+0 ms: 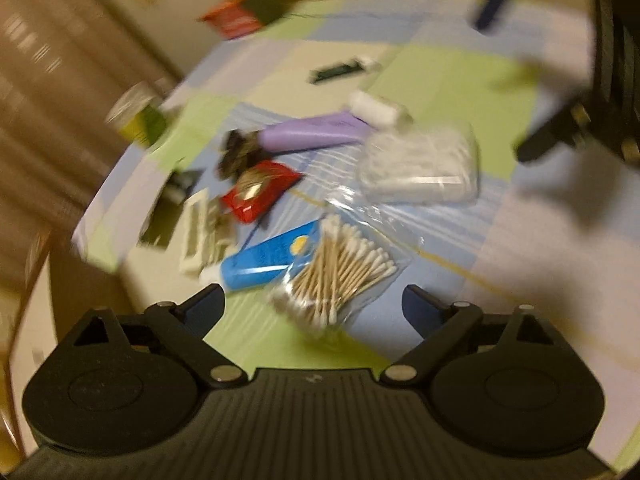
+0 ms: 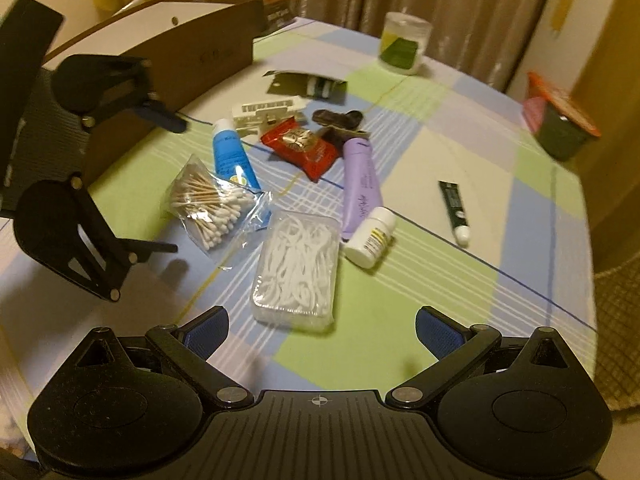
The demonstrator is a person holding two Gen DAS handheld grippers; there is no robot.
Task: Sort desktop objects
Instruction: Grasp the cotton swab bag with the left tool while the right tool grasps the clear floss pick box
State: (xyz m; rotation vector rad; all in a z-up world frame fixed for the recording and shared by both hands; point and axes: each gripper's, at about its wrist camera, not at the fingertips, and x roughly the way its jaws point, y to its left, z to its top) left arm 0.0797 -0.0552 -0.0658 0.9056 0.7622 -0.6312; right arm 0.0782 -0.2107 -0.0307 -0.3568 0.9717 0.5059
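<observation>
Both grippers stand wide open and hold nothing: left gripper [image 1: 314,300] hangs just short of the cotton-swab bag [image 1: 340,266], right gripper [image 2: 322,326] just short of the floss-pick box [image 2: 296,270]. Items lie in a mixed cluster ahead; blue tube [image 2: 234,156] touches the bag. Risk: left view is motion-blurred, so a hasty close could snag the slack bag film or drag the tube along.
</observation>
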